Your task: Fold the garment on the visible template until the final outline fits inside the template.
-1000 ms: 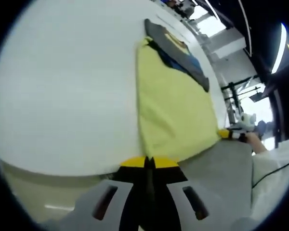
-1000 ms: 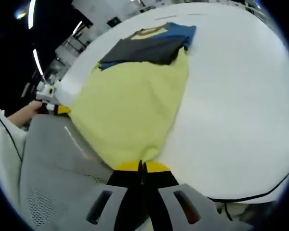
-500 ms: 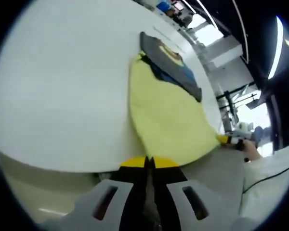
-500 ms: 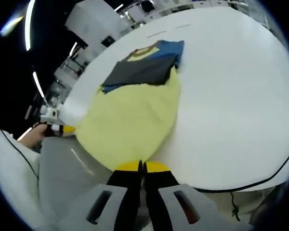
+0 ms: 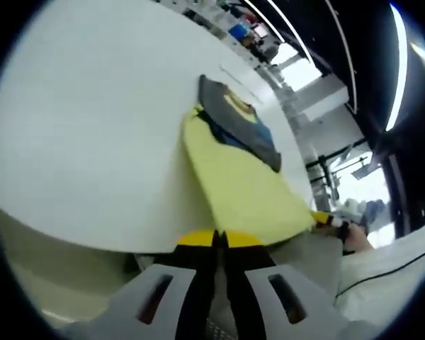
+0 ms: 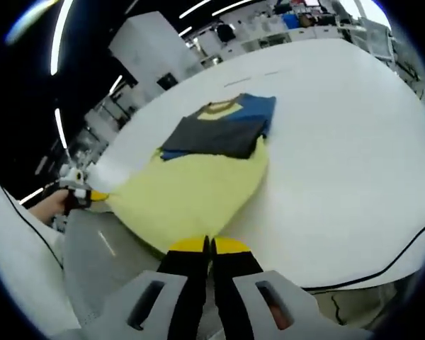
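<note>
The left hand-held gripper and the right hand-held gripper each pinch a near corner of the yellow garment, jaws closed on the cloth. The garment's far part lies on the white worktop, while its near edge is held up and stretched off the worktop's near edge, towards the person. On the garment's far end sits a folded dark grey and blue piece with a yellow collar showing.

The main risk, as a judgement, is that the pull drags the whole garment towards the worktop's edge instead of making a fold; the dark piece on top could slide or open up with it. A thin pinch at either corner could also slip, dropping one side and skewing the fold line. No template outline can be made out under the garment, so whether the outline fits cannot be told.

Compared with a second ago, both views have drawn back: the garment looks smaller and farther, more worktop shows around it, and the stretched yellow span looks narrower and tauter.
</note>
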